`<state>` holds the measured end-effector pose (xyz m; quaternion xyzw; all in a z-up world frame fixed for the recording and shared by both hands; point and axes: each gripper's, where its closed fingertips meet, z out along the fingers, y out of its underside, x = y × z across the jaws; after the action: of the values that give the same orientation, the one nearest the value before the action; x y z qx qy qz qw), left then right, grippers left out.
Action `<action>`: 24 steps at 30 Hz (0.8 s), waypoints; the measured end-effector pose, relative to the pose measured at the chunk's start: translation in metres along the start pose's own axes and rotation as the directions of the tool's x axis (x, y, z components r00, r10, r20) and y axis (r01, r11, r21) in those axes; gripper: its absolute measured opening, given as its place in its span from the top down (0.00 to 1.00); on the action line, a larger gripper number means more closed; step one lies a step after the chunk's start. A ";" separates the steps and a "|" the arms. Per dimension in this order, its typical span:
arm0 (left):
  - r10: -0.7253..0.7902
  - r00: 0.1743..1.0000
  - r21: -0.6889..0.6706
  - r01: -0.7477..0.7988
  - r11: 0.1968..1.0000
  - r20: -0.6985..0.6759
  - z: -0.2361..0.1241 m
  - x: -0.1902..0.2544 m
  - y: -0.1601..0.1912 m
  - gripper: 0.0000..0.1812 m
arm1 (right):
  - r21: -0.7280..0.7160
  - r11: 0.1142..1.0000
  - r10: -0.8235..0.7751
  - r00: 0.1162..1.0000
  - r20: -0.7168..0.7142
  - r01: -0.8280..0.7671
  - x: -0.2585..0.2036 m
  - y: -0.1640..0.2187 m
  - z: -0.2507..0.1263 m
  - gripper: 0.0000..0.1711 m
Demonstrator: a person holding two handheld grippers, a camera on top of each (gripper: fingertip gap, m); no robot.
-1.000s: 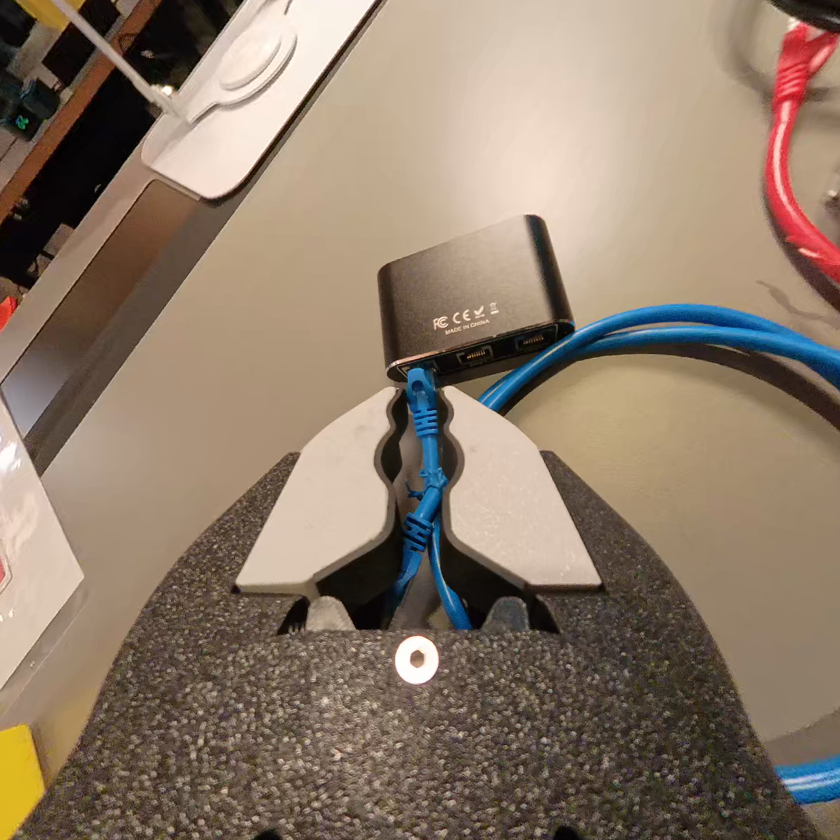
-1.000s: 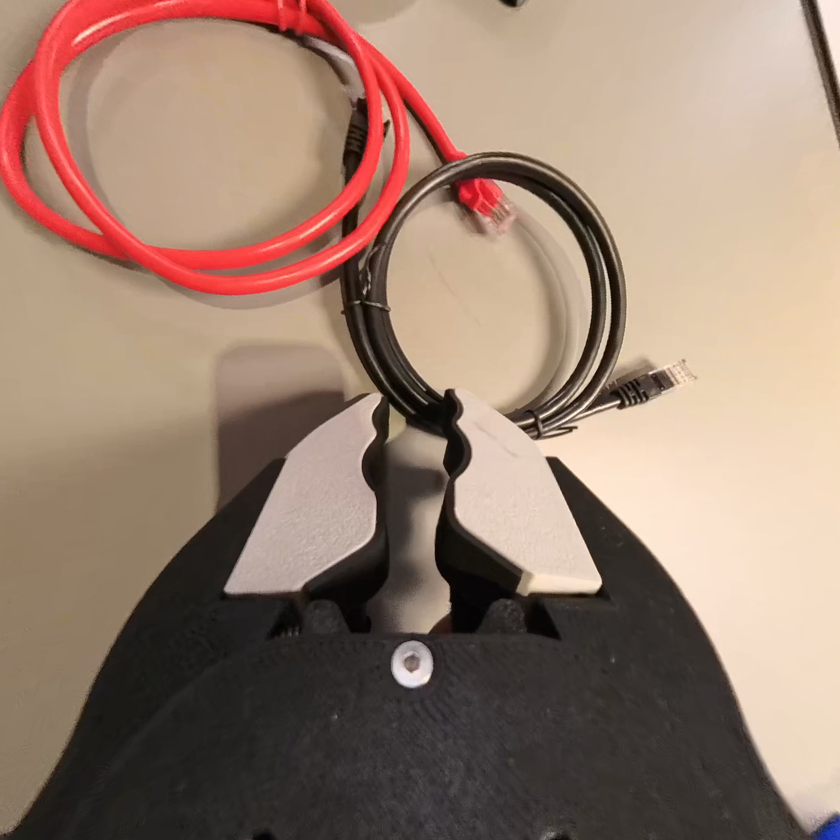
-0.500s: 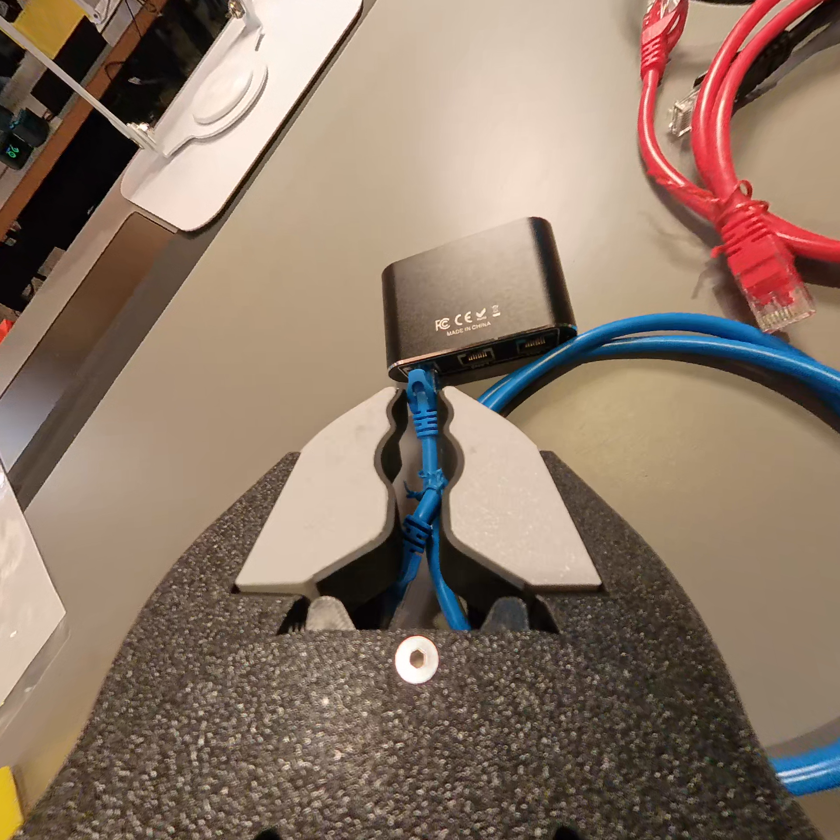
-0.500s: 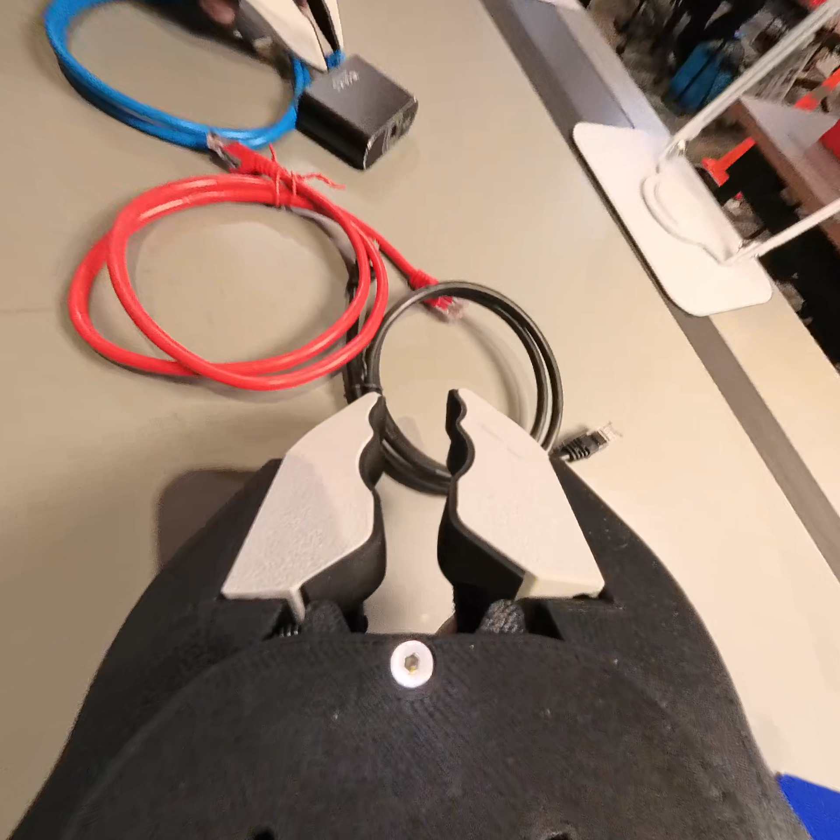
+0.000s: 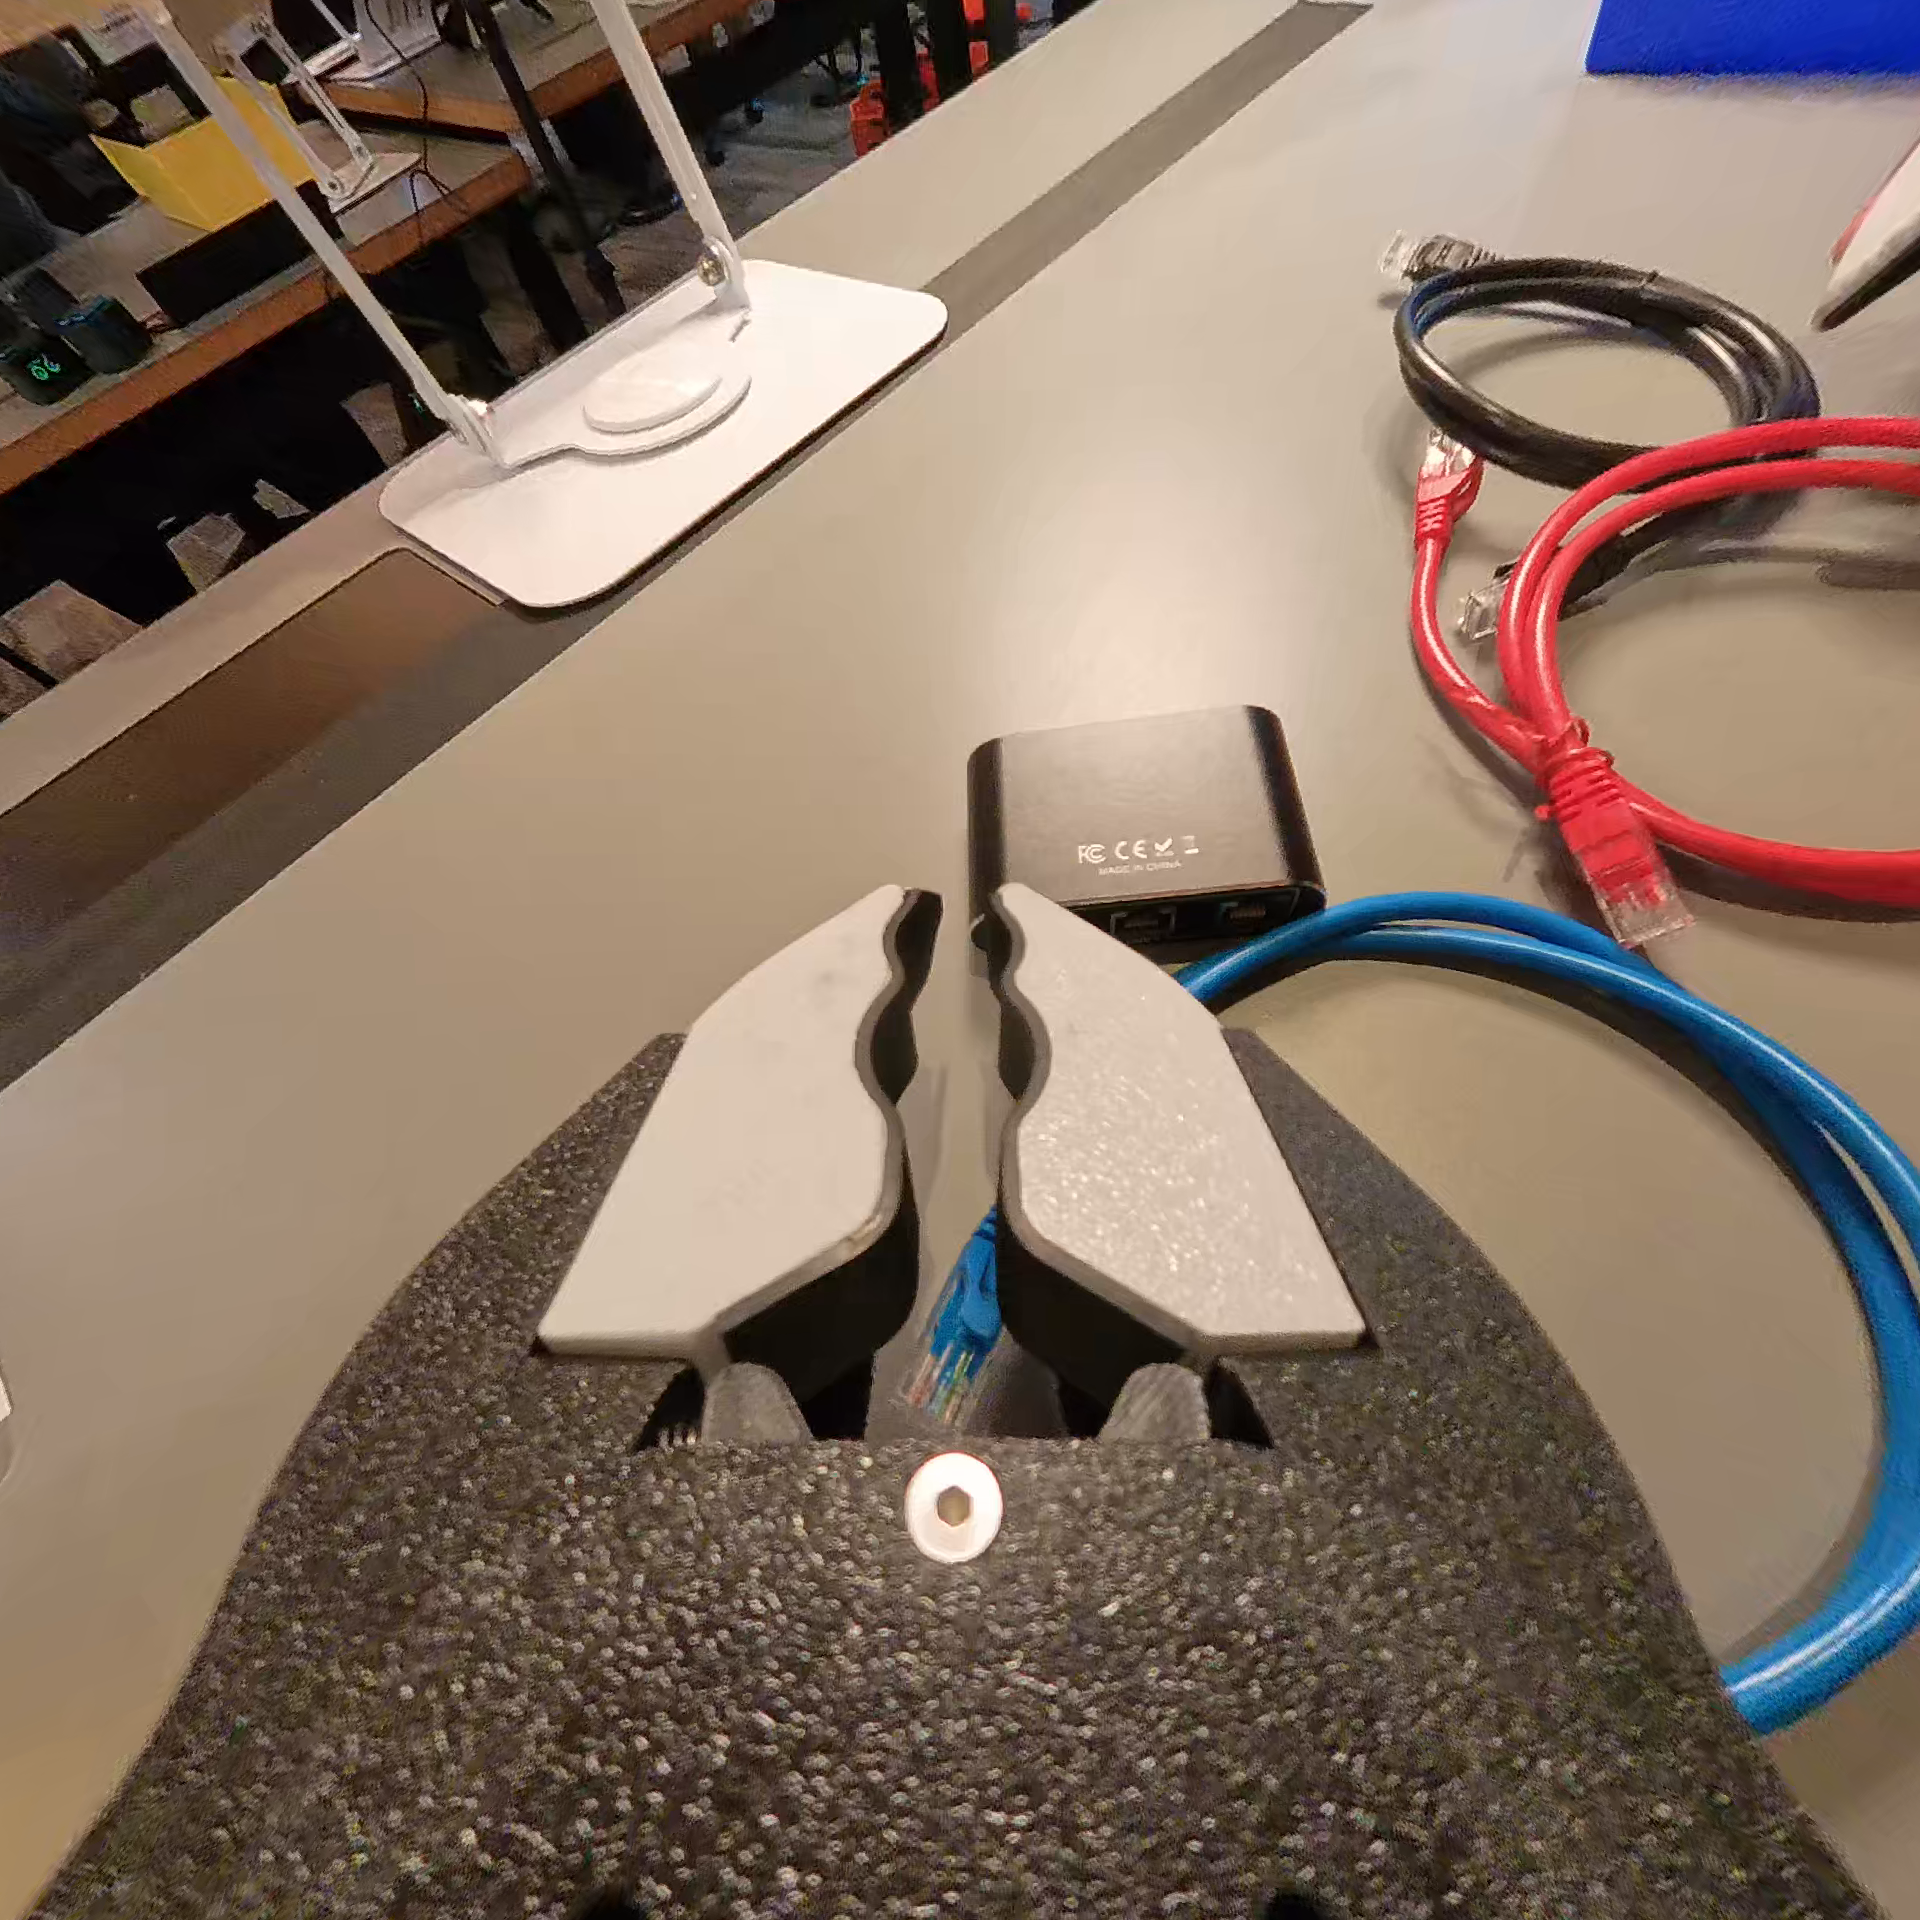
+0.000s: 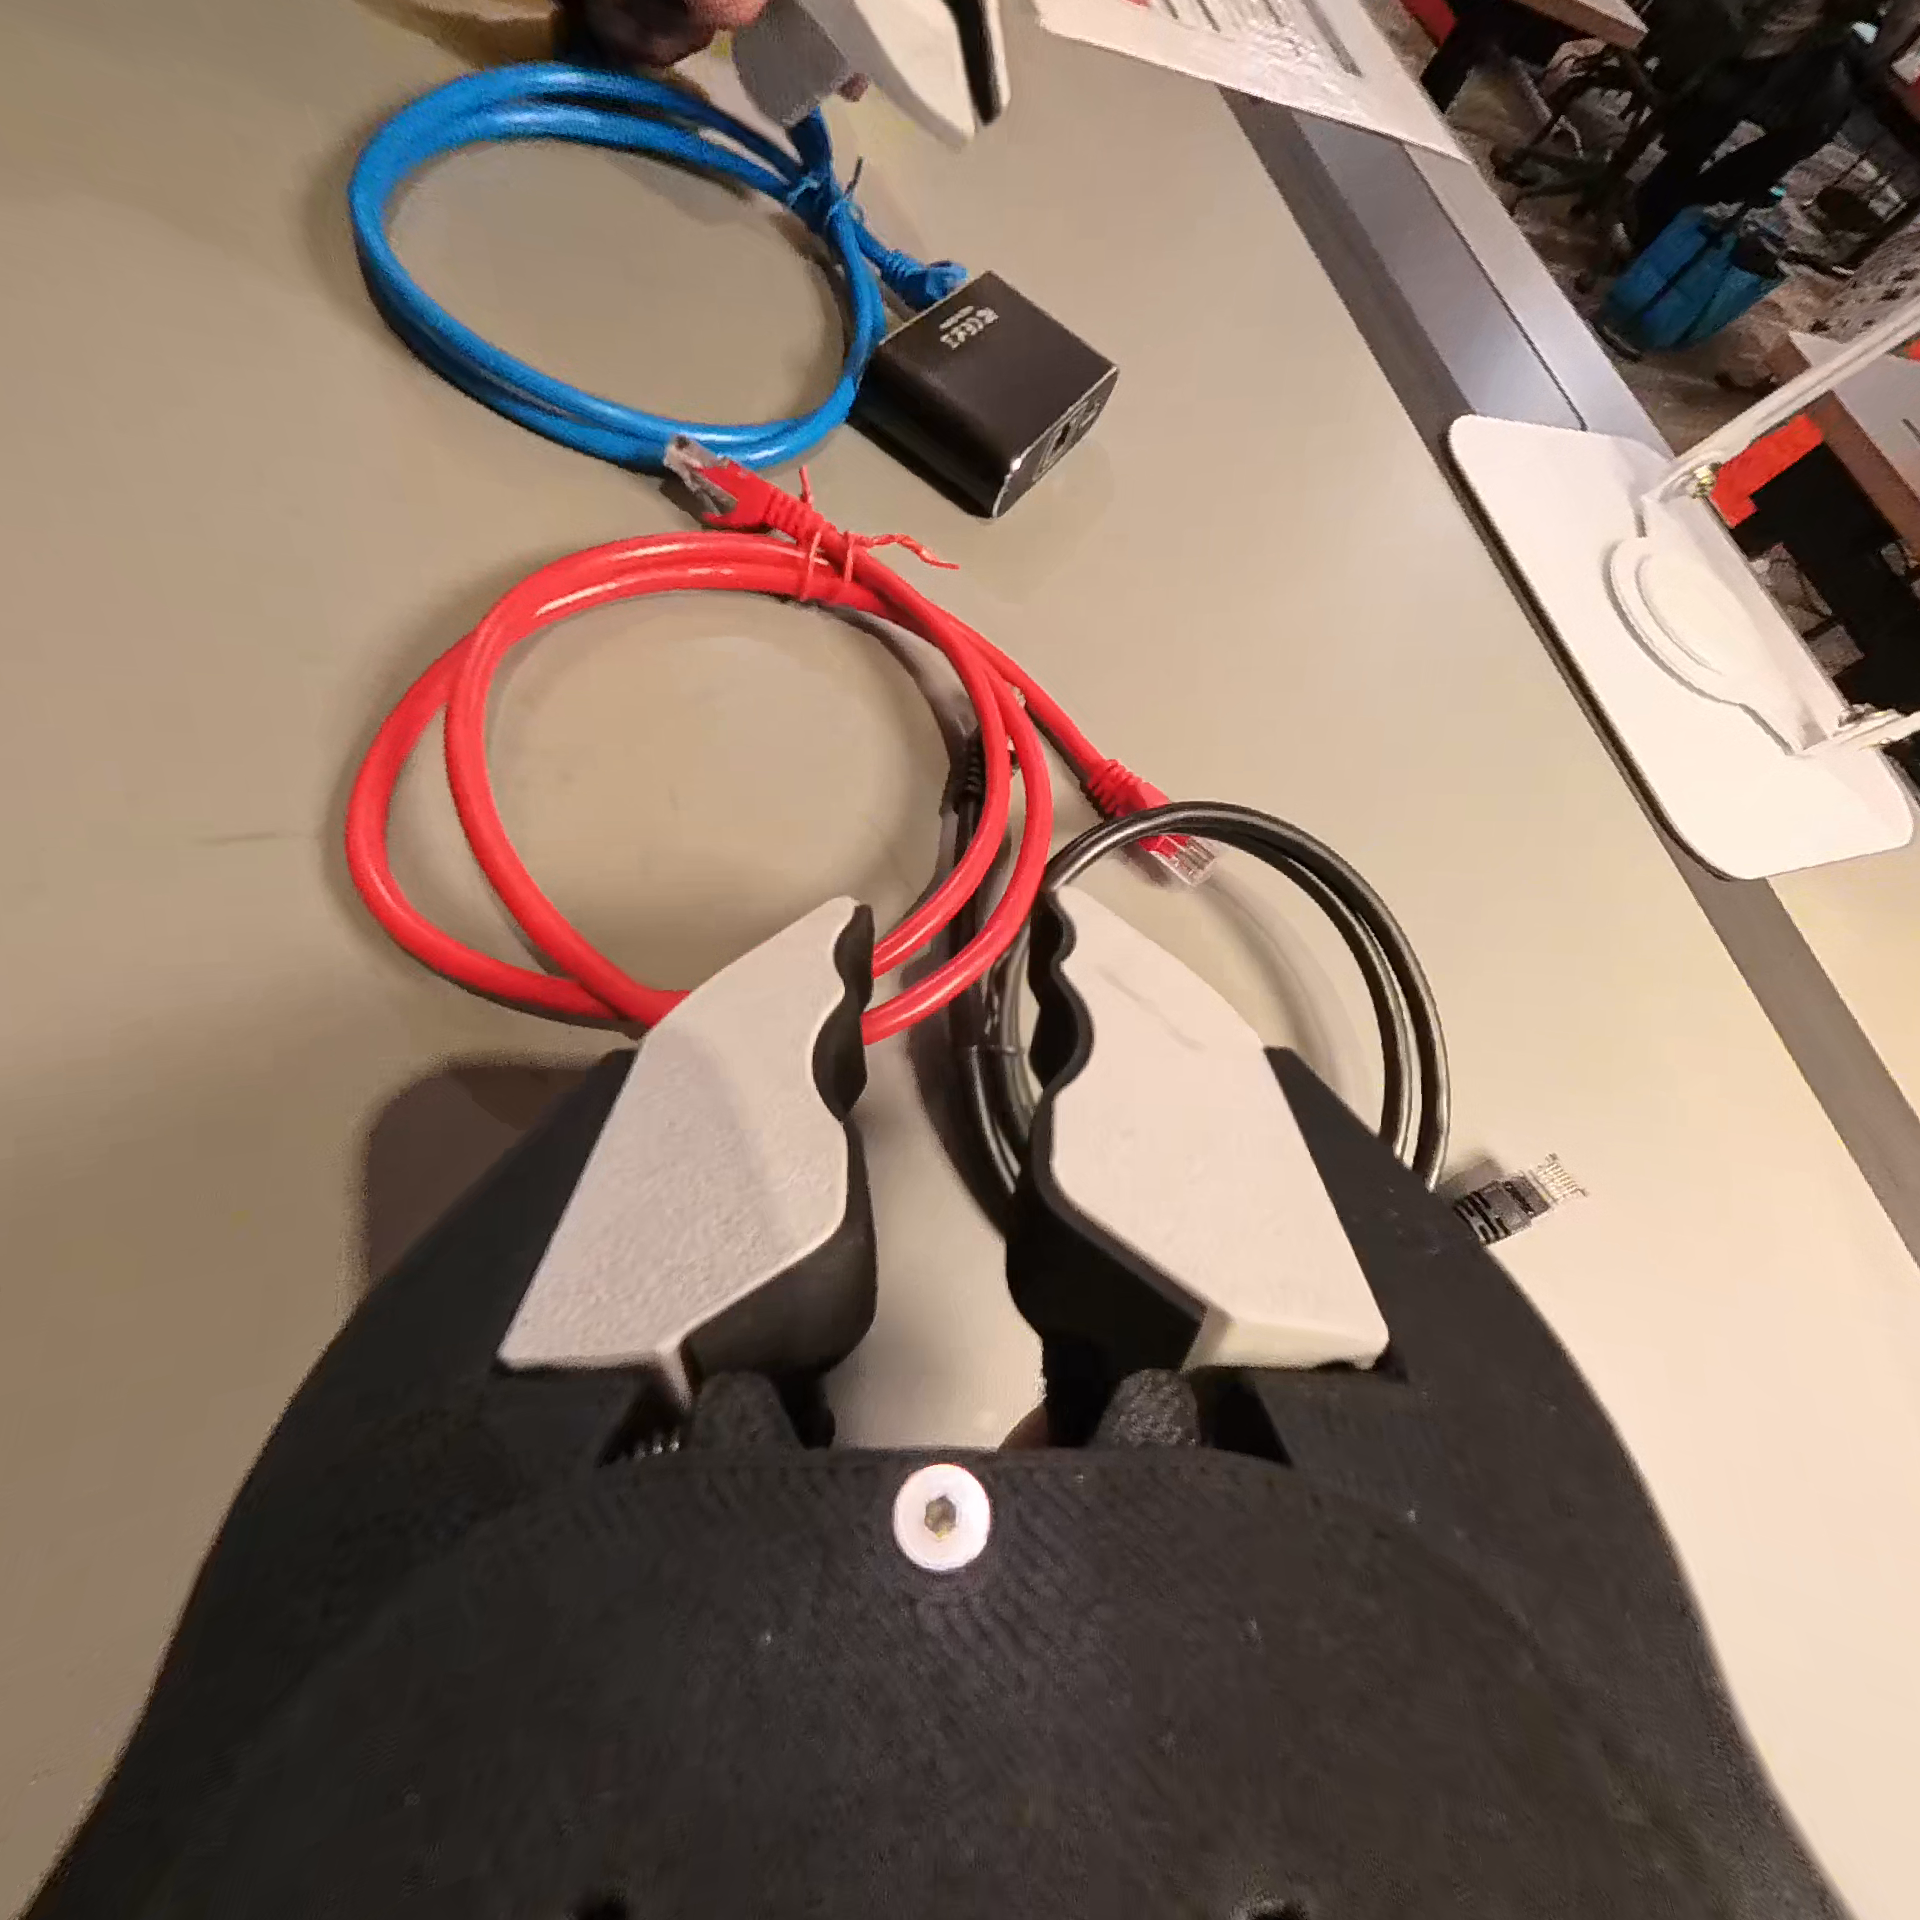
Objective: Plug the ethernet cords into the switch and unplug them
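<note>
Switch (image 5: 1138, 826): small black box lying flat on the grey tabletop (image 5: 727, 727), with its row of ports facing the left tool (image 5: 966, 909). In the left wrist view the two visible ports are unoccupied. In the right wrist view the switch (image 6: 987, 390) sits far ahead, with another port visible on its opposite end.

Blue ethernet cord (image 5: 1714, 1091): coiled on the tabletop just beside the switch. One blue plug (image 5: 961, 1340) is visible low in the gap between the left tool's fingers, near their base; whether the fingers touch it cannot be determined. In the right wrist view a blue plug (image 6: 925, 275) lies right at the switch's port face; whether it is seated cannot be determined from that view.

Left tool: fingers stand slightly apart, with the tips just short of the switch.

Red ethernet cord (image 5: 1558, 665): coiled beside the blue cord and bound with a tie. One red plug (image 5: 1610, 862) rests against the blue loop. In the right wrist view the red coil (image 6: 436, 790) extends under the right tool's left finger.

Black ethernet cord (image 5: 1621, 374): coiled beyond the red cord. In the right wrist view its loop (image 6: 1392, 966) passes under the right finger, with one black plug (image 6: 1512, 1205) lying off to the side.

Right tool (image 6: 951, 930): fingers are apart and grip nothing, hovering over the red and black coils.

White lamp base (image 5: 665, 436): positioned at the tabletop's far edge.
</note>
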<state>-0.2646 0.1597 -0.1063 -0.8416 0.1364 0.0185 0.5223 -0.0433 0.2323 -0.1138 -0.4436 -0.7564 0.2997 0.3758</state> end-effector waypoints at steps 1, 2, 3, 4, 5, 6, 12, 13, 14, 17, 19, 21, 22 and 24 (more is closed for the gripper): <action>-0.003 1.000 0.003 0.003 1.000 -0.001 0.000 0.000 0.000 0.94 | 0.007 1.000 0.016 1.000 -0.004 -0.016 0.002 -0.001 0.000 0.83; 0.001 1.000 0.003 -0.001 1.000 0.000 0.000 0.000 0.000 0.94 | 0.012 0.999 0.030 1.000 -0.008 -0.030 0.003 -0.001 0.001 0.82; 0.008 1.000 0.000 -0.008 1.000 0.002 0.000 0.001 0.000 0.94 | 0.015 0.999 0.038 0.999 -0.007 -0.038 0.003 -0.002 0.002 0.82; 0.019 1.000 -0.006 -0.019 1.000 0.004 0.001 0.002 0.001 0.94 | 0.014 0.999 0.039 0.999 -0.006 -0.039 0.002 -0.002 0.003 0.82; 0.032 0.999 -0.016 -0.032 0.999 0.006 0.002 0.003 0.002 0.94 | 0.009 0.999 0.035 0.999 -0.006 -0.035 0.002 -0.002 0.005 0.81; 0.046 0.999 -0.027 -0.046 0.999 0.009 0.003 0.004 0.003 0.94 | 0.002 1.000 0.025 1.000 -0.004 -0.025 0.000 -0.001 0.008 0.81; 0.127 0.992 -0.072 -0.125 0.990 0.025 0.007 0.010 0.009 0.95 | 0.001 1.000 -0.010 1.000 0.025 0.010 0.000 -0.020 0.028 0.80; 0.131 0.991 -0.075 -0.129 0.989 0.025 0.008 0.010 0.009 0.95 | -0.009 0.999 -0.035 0.999 0.027 0.035 0.003 -0.024 0.031 0.79; 0.133 0.991 -0.076 -0.131 0.988 0.024 0.007 0.010 0.010 0.95 | -0.023 0.998 -0.059 0.998 0.035 0.059 0.007 -0.027 0.035 0.79; 0.129 0.991 -0.074 -0.127 0.989 0.026 0.006 0.010 0.009 0.95 | -0.059 0.991 -0.117 0.990 0.073 0.122 0.021 -0.039 0.042 0.79; 0.119 0.992 -0.073 -0.117 0.990 0.030 0.006 0.009 0.009 0.95 | -0.110 0.986 -0.114 0.986 0.121 0.128 0.033 -0.042 0.049 0.79; 0.116 0.993 -0.074 -0.113 0.991 0.033 0.006 0.008 0.010 0.95 | -0.227 0.967 -0.082 0.985 0.155 0.116 0.046 -0.032 0.060 0.78; 0.117 0.993 -0.076 -0.114 0.991 0.036 0.006 0.007 0.010 0.95 | -0.286 0.951 -0.071 0.982 0.172 0.119 0.049 -0.024 0.064 0.77; 0.124 0.991 -0.085 -0.121 0.989 0.040 0.006 0.006 0.012 0.95 | -0.384 0.912 -0.068 0.977 0.204 0.143 0.053 -0.010 0.071 0.77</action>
<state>-0.2607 0.1587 -0.1203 -0.8518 0.1752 0.0750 0.4880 -0.1242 0.2667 -0.1280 -0.4389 -0.8560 0.1596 0.2216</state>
